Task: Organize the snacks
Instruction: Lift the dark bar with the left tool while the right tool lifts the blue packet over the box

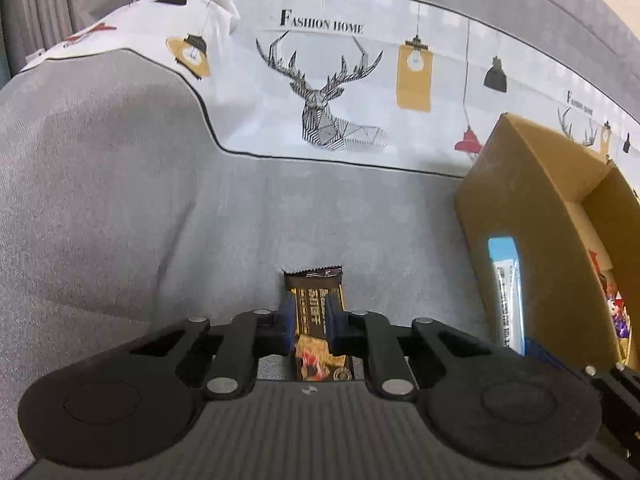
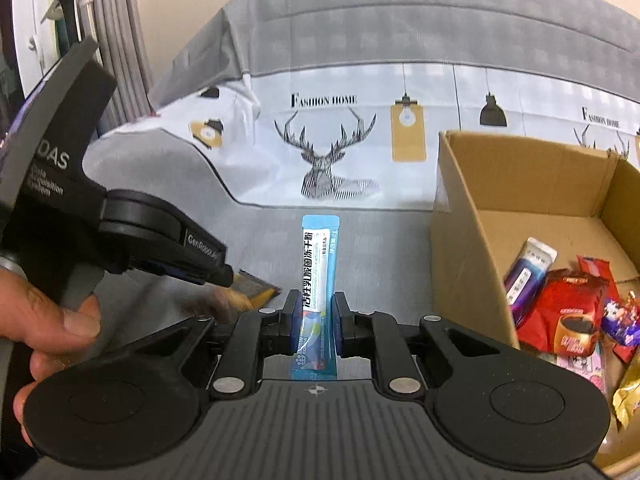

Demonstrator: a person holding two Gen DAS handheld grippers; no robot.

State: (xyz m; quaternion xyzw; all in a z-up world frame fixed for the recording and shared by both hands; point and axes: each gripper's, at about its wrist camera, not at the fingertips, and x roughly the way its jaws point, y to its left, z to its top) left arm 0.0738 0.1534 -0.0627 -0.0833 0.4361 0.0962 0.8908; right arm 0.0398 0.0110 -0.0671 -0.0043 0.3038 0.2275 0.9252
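Bedspread (image 2: 360,240) lay beneath the cardboard box (image 2: 472,260). Left of that box, your right gripper (image 2: 316,312) clamped the blue sachet (image 2: 318,276); farther left, your left gripper (image 1: 308,316) clamped the brown snack bar (image 1: 316,308).

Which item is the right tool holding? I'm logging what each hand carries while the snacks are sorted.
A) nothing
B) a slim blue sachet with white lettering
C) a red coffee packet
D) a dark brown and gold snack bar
B: in the right wrist view the right tool is shut on the slim blue sachet, while the red coffee packet lies in the cardboard box.
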